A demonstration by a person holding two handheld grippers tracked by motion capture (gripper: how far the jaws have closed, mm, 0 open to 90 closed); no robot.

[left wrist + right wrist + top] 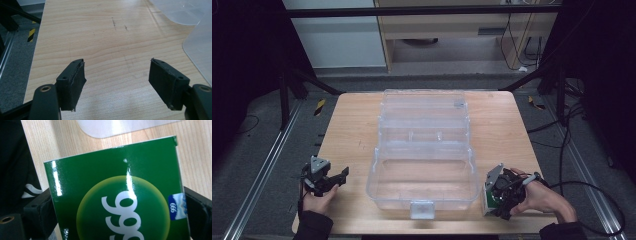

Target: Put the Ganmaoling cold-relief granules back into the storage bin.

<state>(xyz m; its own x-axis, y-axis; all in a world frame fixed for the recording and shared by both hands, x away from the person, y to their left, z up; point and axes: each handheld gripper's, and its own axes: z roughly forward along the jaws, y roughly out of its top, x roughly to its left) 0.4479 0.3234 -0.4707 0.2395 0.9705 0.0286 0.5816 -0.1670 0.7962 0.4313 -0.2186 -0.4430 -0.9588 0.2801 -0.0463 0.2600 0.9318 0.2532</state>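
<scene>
1. Tabletop point(352, 130): a light wooden surface with visible grain. In the left gripper view it carries a few short dark scuff marks point(114, 23) towards its far part.
2. Clear plastic case point(424, 150): lies open at the middle of the tabletop, between the two hands. The near tray has a small latch tab point(422, 209) on its front edge; the lid part extends away from the person. Nothing can be made out inside it.
3. Left tongs point(343, 176): held in the person's left hand point(317, 200) at the near left of the tabletop, just left of the case and apart from it. In the left gripper view the left tongs point(116, 80) stand spread wide, with bare wood between the two black pads point(75, 82) and nothing held. A curved clear edge of the case point(200, 50) shows at the right of that view.
4. Right tongs point(489, 197): held in the person's right hand point(542, 197) at the near right of the tabletop, just right of the case's near corner. The jaws are closed against the two sides of a green box point(488, 199).
5. Green box point(120, 195): glossy green card with a yellow-green disc and white figures printed on its face, plus a small blue label point(177, 207) at one edge. In the right gripper view it sits between the jaws, with wood and a rounded clear corner of the case point(112, 127) beyond it.
6. Whether the box touches the tabletop cannot be told.
</scene>
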